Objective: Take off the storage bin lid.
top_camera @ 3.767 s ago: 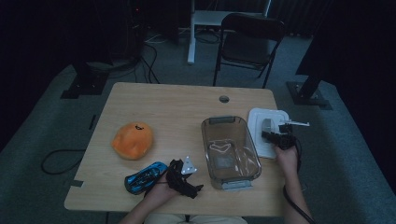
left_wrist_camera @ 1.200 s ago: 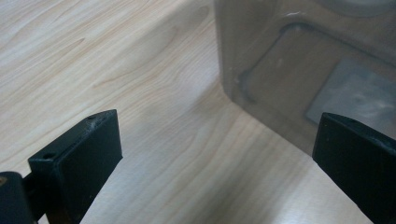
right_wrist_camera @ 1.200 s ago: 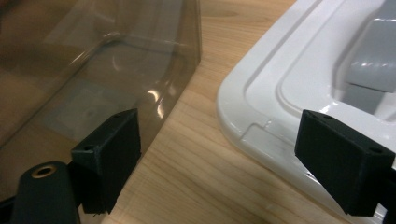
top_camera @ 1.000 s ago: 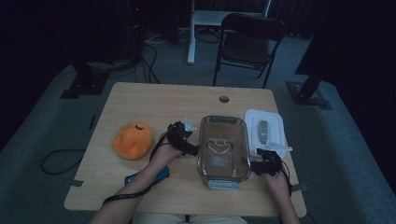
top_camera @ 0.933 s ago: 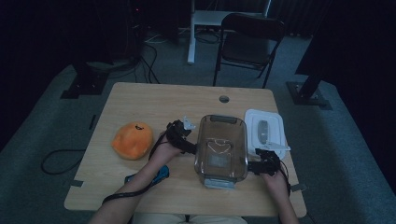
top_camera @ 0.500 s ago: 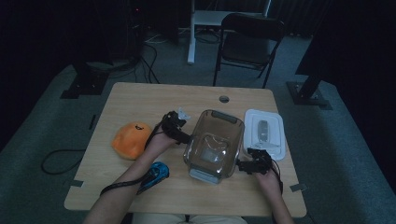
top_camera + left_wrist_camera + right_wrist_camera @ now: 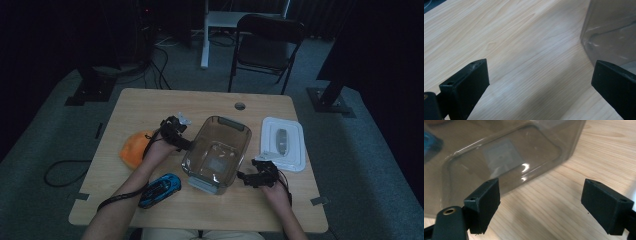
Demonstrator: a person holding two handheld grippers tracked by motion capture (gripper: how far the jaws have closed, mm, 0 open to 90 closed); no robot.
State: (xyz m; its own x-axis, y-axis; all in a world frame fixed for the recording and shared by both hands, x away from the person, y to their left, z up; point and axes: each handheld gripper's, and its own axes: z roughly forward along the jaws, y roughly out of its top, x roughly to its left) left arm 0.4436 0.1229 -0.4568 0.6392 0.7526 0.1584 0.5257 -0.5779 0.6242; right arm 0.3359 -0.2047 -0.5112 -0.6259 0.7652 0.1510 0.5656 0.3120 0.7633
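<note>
A clear plastic bin stands skewed in the middle of the wooden table. My left gripper is open at the bin's left wall. In the left gripper view its wide jaws frame bare wood, and the bin wall rises beside the right jaw. My right gripper is open at the bin's near right corner. Just ahead of its spread jaws stands the bin, with nothing between them. I cannot tell whether either gripper touches the bin.
A white lid with a grey handle lies right of the bin. An orange soft thing sits behind my left hand, and a blue toy car lies near the front edge. A black chair stands beyond the table.
The bin has slid left and turned askew. My left gripper went from the front edge to the bin's left side. My right gripper came off the lid to the bin's near right corner.
</note>
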